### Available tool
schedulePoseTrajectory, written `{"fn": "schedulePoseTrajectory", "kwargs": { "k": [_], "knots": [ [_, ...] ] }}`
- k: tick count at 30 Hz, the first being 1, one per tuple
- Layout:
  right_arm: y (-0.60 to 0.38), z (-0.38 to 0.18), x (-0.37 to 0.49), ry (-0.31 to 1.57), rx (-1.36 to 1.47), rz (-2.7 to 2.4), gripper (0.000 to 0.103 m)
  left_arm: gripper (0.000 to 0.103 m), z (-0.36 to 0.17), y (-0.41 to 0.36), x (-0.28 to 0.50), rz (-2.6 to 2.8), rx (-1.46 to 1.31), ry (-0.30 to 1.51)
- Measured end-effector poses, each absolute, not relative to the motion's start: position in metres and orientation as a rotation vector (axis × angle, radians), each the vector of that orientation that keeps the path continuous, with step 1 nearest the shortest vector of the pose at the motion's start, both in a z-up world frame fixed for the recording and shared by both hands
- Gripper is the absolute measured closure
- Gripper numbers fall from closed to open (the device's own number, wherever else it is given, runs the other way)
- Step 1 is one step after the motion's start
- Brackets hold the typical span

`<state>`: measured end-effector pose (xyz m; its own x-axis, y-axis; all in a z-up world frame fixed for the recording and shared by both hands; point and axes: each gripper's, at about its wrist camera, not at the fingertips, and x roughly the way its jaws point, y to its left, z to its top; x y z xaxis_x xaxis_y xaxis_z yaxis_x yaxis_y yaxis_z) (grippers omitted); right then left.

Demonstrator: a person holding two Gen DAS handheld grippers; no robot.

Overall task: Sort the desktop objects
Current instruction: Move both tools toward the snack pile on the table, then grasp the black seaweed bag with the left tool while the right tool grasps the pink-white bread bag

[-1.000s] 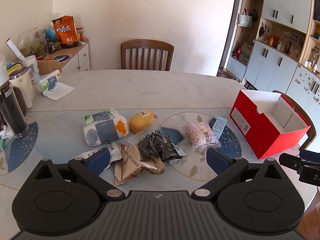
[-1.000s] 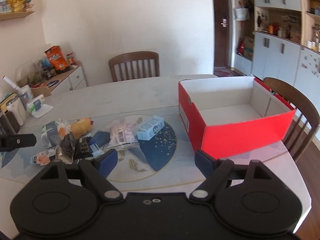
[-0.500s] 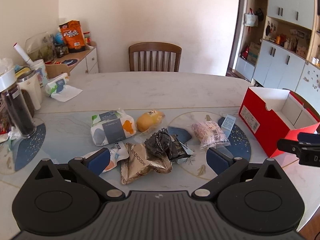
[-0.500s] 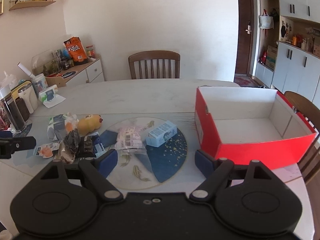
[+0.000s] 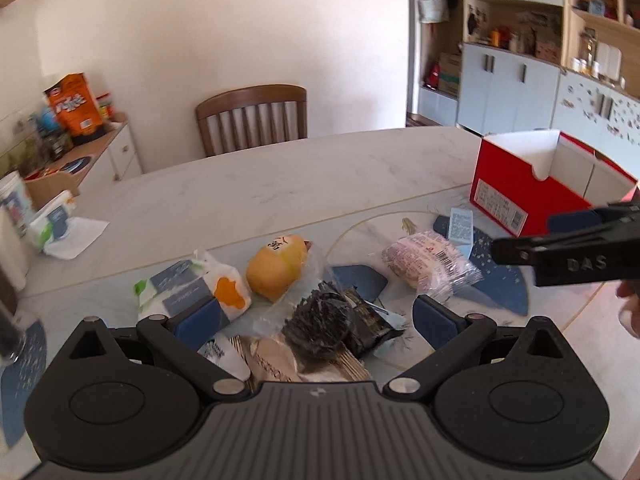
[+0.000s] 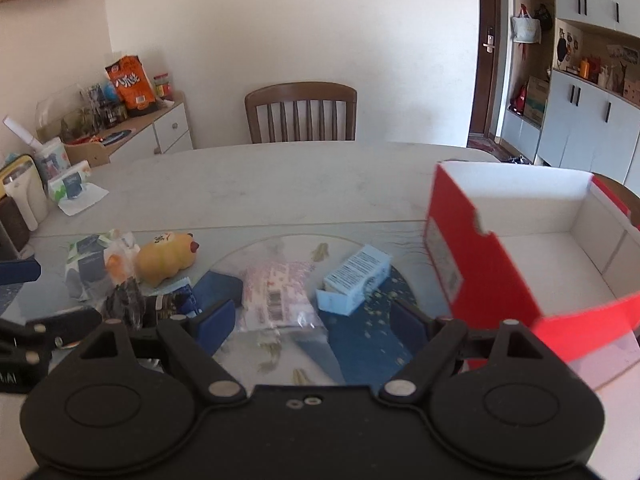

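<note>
Both jaws stand spread and empty: the left gripper (image 5: 316, 316) over the black packet (image 5: 320, 322), the right gripper (image 6: 310, 322) over the pink packet (image 6: 280, 294). Beyond them, every snack lies on the worktop (image 6: 280, 184), so sorting has not begun. Only the right view shows the red box (image 6: 480, 268) empty inside.

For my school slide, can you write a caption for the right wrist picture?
Open right gripper hovers over a pink snack packet and small blue carton, beside an empty red box.
</note>
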<state>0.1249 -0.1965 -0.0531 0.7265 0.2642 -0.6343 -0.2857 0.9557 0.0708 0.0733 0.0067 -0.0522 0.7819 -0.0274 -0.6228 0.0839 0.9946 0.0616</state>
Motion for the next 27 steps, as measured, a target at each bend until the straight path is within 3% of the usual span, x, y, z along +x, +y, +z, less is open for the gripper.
{"fn": "schedulePoseTrajectory", "kwargs": {
  "k": [12,27],
  "knots": [
    [-0.151,-0.085,0.169,0.781,-0.126,0.314,0.02,0.001,-0.088,0.021,0.104,-0.149,0.108,0.71],
    [-0.136,-0.103,0.197,0.844,-0.152,0.315,0.021,0.011,-0.098,0.019,0.115,-0.193,0.107,0.731]
  ]
}}
